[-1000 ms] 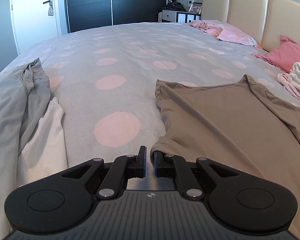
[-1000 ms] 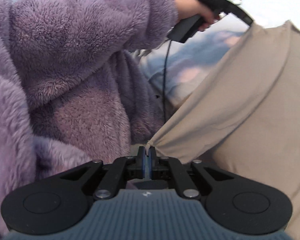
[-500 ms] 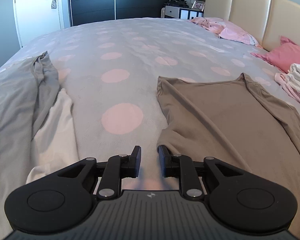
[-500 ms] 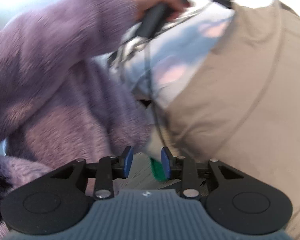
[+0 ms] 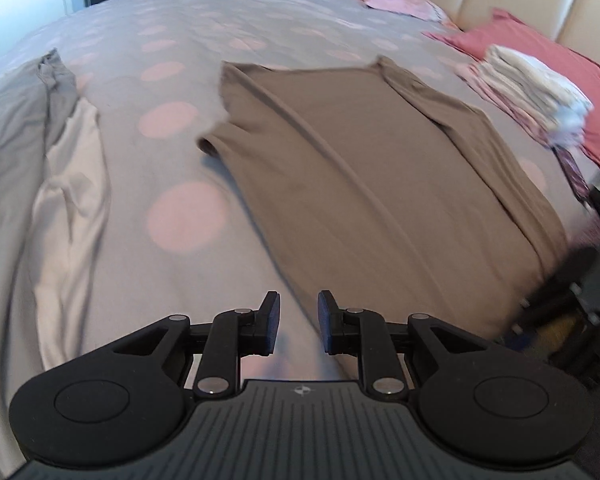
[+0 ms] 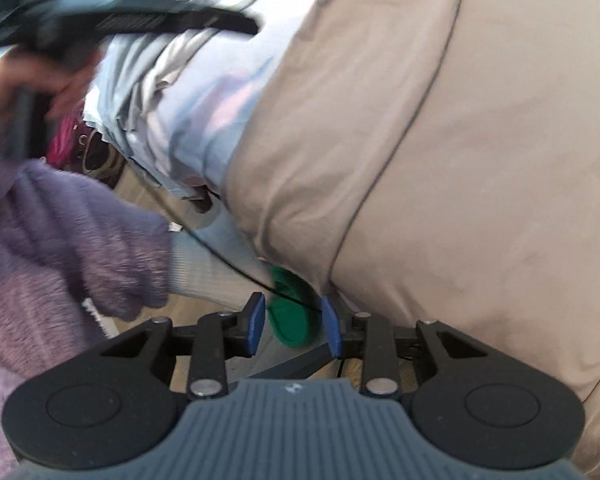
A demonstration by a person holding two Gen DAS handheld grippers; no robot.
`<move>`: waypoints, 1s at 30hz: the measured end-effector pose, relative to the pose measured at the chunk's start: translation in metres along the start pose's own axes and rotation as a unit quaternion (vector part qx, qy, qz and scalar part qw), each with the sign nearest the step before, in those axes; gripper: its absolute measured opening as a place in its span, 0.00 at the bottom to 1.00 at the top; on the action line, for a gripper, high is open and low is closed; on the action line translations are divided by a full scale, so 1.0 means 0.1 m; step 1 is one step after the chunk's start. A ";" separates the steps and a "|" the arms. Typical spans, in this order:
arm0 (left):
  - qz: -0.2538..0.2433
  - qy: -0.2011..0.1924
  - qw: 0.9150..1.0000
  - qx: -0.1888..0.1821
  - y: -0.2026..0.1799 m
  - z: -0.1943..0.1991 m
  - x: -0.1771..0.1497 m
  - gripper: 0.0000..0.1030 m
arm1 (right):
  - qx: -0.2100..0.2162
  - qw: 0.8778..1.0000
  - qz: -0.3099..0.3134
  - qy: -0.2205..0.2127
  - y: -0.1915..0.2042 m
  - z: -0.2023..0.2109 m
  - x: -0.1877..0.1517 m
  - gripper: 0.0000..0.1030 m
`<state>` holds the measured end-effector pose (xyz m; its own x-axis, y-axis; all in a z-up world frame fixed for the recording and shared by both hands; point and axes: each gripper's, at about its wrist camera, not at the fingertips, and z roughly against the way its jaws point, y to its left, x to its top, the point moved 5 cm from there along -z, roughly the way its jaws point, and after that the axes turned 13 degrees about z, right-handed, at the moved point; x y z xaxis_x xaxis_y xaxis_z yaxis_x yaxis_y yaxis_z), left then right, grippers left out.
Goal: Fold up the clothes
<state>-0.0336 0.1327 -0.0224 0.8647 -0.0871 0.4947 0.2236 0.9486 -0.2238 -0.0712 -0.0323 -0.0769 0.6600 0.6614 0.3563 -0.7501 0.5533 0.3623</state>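
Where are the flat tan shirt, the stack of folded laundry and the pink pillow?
Flat tan shirt (image 5: 364, 168), left wrist view, mid-body.
Stack of folded laundry (image 5: 536, 88), left wrist view, top layers.
Pink pillow (image 5: 540, 44), left wrist view, upper face.

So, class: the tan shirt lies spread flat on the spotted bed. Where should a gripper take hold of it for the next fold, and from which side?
Probably the short sleeve at the left edge of the tan shirt: it sticks out past the body as a loose flap on the spotted bedcover. Come from the left, over bare cover, with the open left gripper low to pinch the sleeve's edge.
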 end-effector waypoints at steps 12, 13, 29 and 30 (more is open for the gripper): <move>-0.015 0.120 0.992 0.034 -0.35 -0.25 -0.88 0.17 | -0.038 0.999 -0.029 -0.005 -0.04 -0.21 -0.04 0.32; -0.012 0.123 0.992 0.037 -0.33 -0.31 -0.89 0.17 | -0.044 0.998 -0.034 -0.009 -0.03 -0.24 -0.05 0.32; 0.031 0.087 0.994 0.056 -0.21 -0.06 -0.82 0.00 | 0.028 0.995 -0.079 -0.057 0.19 -0.22 -0.11 0.01; 0.036 0.084 0.994 0.056 -0.20 -0.01 -0.82 0.00 | 0.040 0.994 -0.083 -0.058 0.21 -0.23 -0.11 0.01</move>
<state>-0.1086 0.1209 -0.0590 0.9417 -0.0591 0.3313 0.1154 0.9815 -0.1530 -0.0952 -0.0157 -0.0927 0.7778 0.5000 0.3807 -0.6283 0.6039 0.4905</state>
